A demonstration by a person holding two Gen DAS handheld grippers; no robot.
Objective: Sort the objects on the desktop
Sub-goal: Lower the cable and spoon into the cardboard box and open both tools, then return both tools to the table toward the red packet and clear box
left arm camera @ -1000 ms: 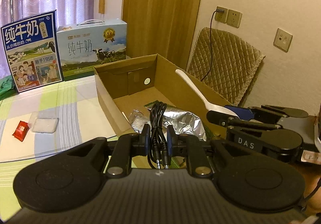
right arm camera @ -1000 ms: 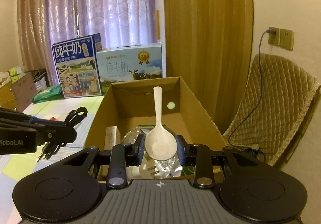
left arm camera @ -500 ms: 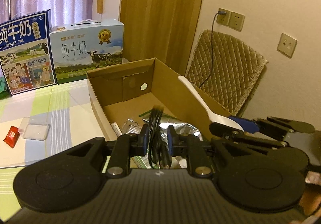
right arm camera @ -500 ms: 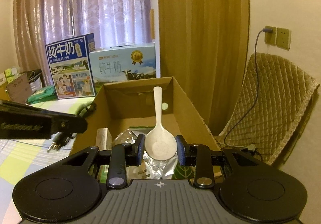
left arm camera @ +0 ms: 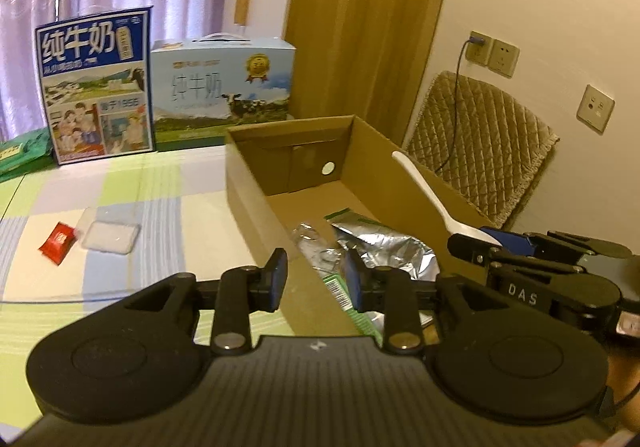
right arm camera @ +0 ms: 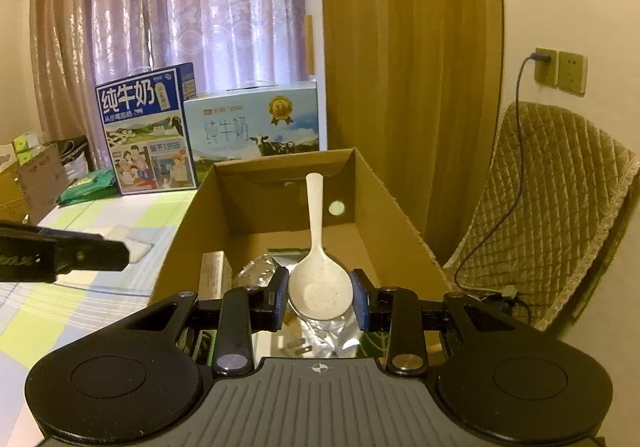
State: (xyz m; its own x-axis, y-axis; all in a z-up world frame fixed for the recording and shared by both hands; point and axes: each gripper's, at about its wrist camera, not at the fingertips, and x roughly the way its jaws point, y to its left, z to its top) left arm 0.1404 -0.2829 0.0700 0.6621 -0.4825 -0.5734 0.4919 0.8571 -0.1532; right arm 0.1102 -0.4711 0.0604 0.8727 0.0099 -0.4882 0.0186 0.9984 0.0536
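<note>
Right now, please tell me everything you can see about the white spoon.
The white spoon looks like speckled, off-white plastic, with a broad round bowl and a long flat handle that widens at its rounded end. The right gripper is shut on the bowl, blue pads pressing both sides. The handle points forward and upward, over the open cardboard box. It touches only the pads. The left wrist view shows it held above the box's right wall.

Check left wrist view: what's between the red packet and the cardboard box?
A clear plastic packet with white contents lies right beside the red packet. From there to the cardboard box wall, only bare checked tablecloth. Left wrist view shows it.
</note>
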